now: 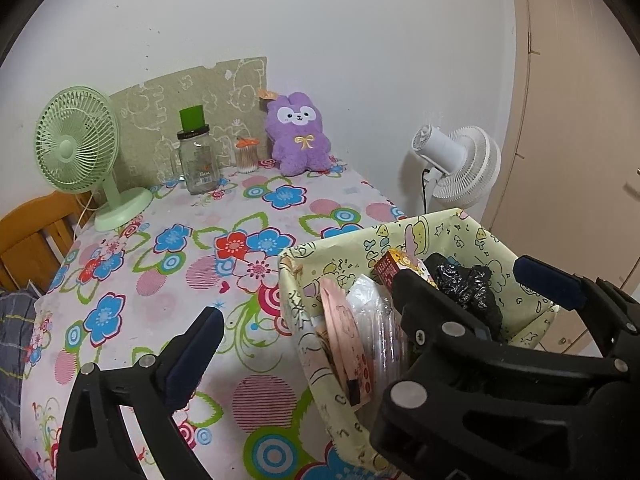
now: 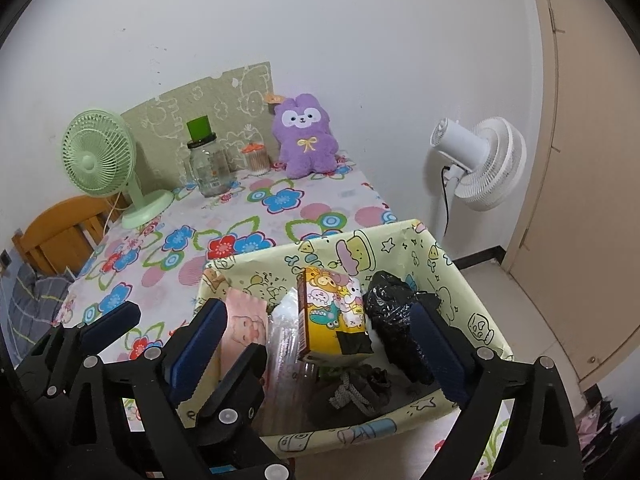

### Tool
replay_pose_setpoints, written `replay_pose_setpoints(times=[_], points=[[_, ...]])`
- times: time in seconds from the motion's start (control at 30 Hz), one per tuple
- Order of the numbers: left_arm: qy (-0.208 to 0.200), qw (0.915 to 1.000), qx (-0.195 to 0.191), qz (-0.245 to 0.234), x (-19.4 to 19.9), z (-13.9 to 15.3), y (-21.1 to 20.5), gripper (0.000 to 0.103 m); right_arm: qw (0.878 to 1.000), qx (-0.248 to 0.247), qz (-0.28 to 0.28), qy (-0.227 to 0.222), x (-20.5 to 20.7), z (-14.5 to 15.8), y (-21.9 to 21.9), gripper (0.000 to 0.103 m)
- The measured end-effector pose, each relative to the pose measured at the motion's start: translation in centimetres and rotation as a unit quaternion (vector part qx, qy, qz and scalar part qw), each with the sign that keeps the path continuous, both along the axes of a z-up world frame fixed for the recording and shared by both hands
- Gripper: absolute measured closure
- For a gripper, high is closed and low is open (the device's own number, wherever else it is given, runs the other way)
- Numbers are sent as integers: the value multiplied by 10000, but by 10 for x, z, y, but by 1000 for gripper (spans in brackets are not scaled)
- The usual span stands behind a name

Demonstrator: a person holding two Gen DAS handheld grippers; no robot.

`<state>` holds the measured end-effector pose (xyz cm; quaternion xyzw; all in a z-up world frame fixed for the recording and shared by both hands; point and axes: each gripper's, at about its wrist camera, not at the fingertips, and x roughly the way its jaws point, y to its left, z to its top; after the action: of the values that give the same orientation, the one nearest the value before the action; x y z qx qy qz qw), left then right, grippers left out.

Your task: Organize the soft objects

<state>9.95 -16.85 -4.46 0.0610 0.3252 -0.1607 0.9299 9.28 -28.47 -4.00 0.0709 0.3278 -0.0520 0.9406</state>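
Note:
A purple plush rabbit (image 1: 299, 136) (image 2: 306, 142) sits upright at the back of the floral table (image 1: 160, 288), against the wall. A pale yellow cartoon-print fabric basket (image 1: 440, 232) (image 2: 256, 268) stands at the table's near right corner. It holds a pink packet (image 2: 246, 328), a clear plastic bag, a yellow cartoon box (image 2: 332, 312), a crumpled black bag (image 1: 464, 284) (image 2: 390, 304) and a dark drawstring pouch (image 2: 352, 392). My right gripper (image 2: 320, 308) (image 1: 472, 280) hangs open over the basket, with the box showing between its spread fingers. My left gripper (image 1: 320, 316) (image 2: 194, 330) is open at the basket's left edge, its fingers interleaved with the right gripper's.
A green desk fan (image 1: 76, 140), a glass jar (image 1: 198, 164) and a cotton-swab holder (image 1: 246, 156) stand along the back of the table. A white pedestal fan (image 1: 460, 164) is on the floor to the right, near a beige door. A wooden chair back (image 1: 32, 232) is at the left.

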Motion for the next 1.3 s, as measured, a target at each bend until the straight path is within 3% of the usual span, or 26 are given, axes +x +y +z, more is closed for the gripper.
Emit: replay_pose_setpoints(times=[0.67,1.3], points=[[-283,9988,-132,366,-32,19,53,0,9989,-131,245,-366,-28,23,51,4],[-596,9925,-114,1065,-57,34,128,0,9952,-174,577,-772,-49,38,96,4]])
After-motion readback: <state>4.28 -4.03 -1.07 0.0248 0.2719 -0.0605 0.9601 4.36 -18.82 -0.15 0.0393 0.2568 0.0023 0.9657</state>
